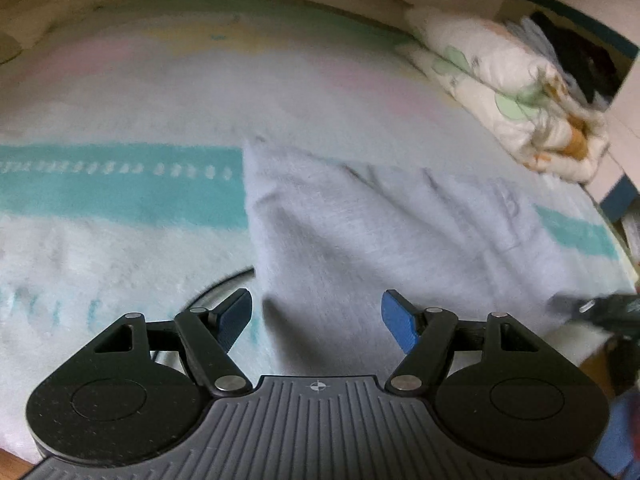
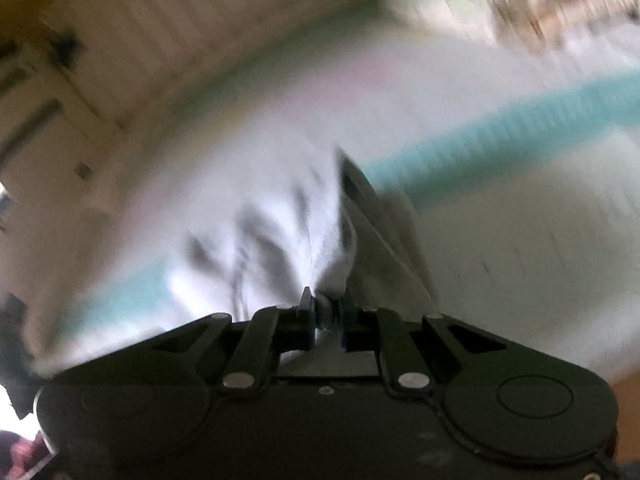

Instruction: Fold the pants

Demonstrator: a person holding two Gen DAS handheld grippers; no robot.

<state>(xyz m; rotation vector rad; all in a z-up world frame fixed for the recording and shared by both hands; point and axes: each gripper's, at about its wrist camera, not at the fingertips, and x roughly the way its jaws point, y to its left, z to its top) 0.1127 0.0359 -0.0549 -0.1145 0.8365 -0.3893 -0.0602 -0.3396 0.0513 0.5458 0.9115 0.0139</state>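
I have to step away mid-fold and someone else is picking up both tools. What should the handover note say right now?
Left tool: open, holding nothing, hovering over the near edge of the pale grey fabric pants.
Right tool: shut on a bunched bit of the pants, lifting it; this view is heavily motion-blurred.
Pants lie on the white blanket with teal stripes, still wrinkled; a folded floral quilt sits at the far right.
Done: one grasp made. How far the fold has got cannot be told.
Left: probably grasp with the left tool, then finish and flatten.

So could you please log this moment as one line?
left gripper: open over grey pants | right gripper: shut on pants | surface: striped blanket
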